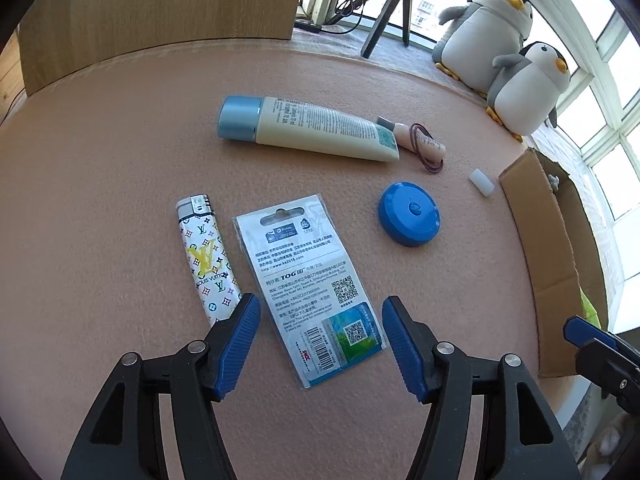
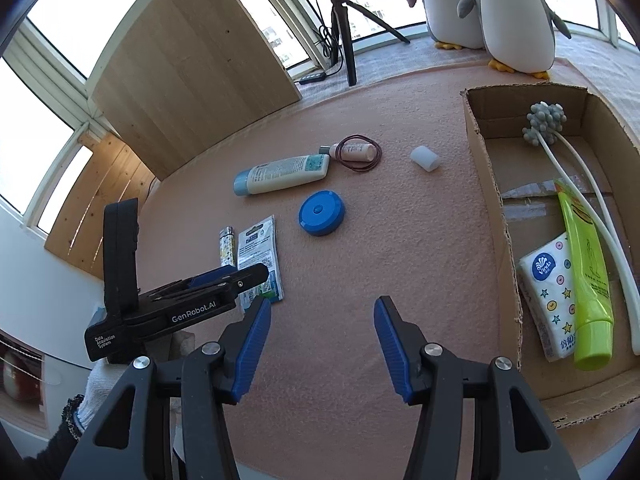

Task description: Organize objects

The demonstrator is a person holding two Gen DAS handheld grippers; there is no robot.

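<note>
Hovering over the flat clear plastic packet with the printed card (image 1: 310,292), your left gripper (image 1: 316,344) had its blue fingers spread wide with nothing between them, one on each side of the packet's near end. I think that was to line up a grab. The packet lay flat on the pink felt table (image 1: 100,184), so pinching it looked tricky. Just beside it lay the white patterned lighter (image 1: 208,256), close enough to get bumped. Farther off sat the round blue disc (image 1: 410,214), the cream tube with a light blue cap (image 1: 304,128) and the small white cap (image 1: 482,182). Your right gripper (image 2: 322,344) was wide apart too, holding nothing, waiting near the brown cardboard box (image 2: 492,200). Inside were a bright green tube (image 2: 586,276) and a white tissue pack (image 2: 550,292).
</note>
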